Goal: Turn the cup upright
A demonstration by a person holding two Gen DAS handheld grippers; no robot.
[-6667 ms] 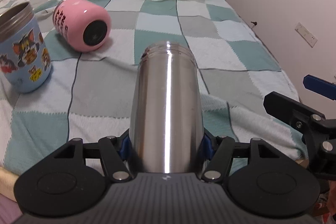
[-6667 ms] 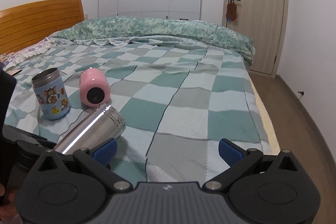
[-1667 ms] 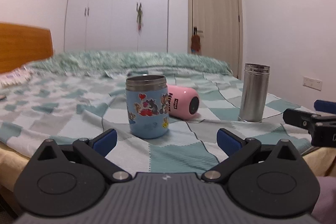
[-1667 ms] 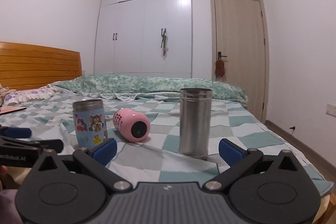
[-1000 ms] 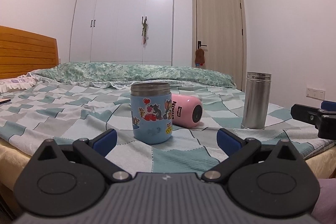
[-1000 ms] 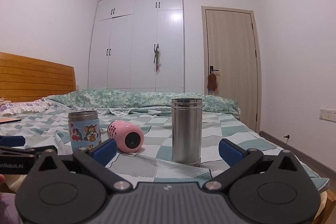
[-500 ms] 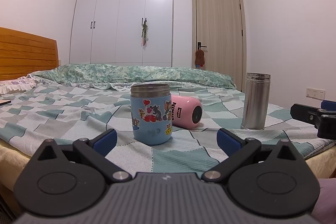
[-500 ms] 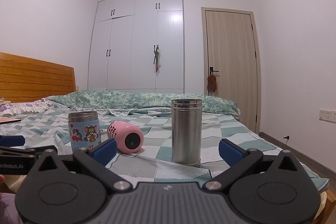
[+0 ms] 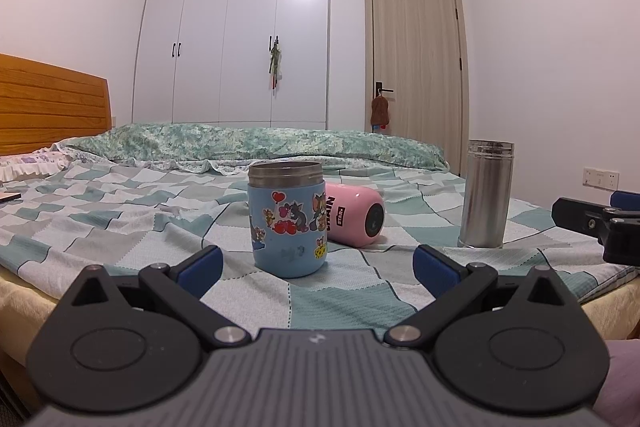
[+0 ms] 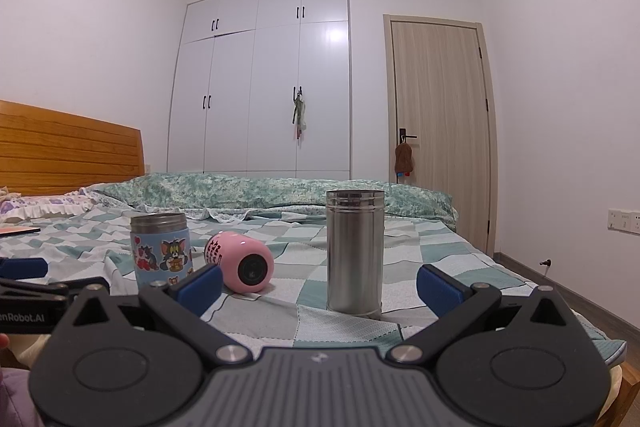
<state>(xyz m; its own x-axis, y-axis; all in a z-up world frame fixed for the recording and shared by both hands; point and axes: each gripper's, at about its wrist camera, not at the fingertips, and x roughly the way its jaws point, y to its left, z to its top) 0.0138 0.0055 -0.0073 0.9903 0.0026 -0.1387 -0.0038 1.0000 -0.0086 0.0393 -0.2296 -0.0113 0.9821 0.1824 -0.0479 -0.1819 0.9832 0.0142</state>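
Observation:
A tall steel cup [image 10: 354, 251] stands upright on the checked bed cover; it also shows in the left wrist view [image 9: 486, 195] at the right. A pink cup [image 10: 240, 261] lies on its side, base toward me, also in the left wrist view [image 9: 354, 215]. A blue cartoon cup [image 9: 286, 219] stands upright beside it, also in the right wrist view [image 10: 160, 251]. My left gripper [image 9: 316, 265] is open and empty, short of the blue cup. My right gripper [image 10: 318, 285] is open and empty, short of the steel cup.
The bed cover [image 9: 120, 211] ends at the near edge just ahead of both grippers. A wooden headboard [image 10: 68, 147] stands at the left. White wardrobes [image 10: 264, 83] and a door [image 10: 440, 123] are behind the bed. The other gripper shows at each view's side.
Since 6.7 s ago the left gripper has let go of the steel cup, which now stands upright. Both grippers have drawn back and lowered. Over the last second almost nothing moves.

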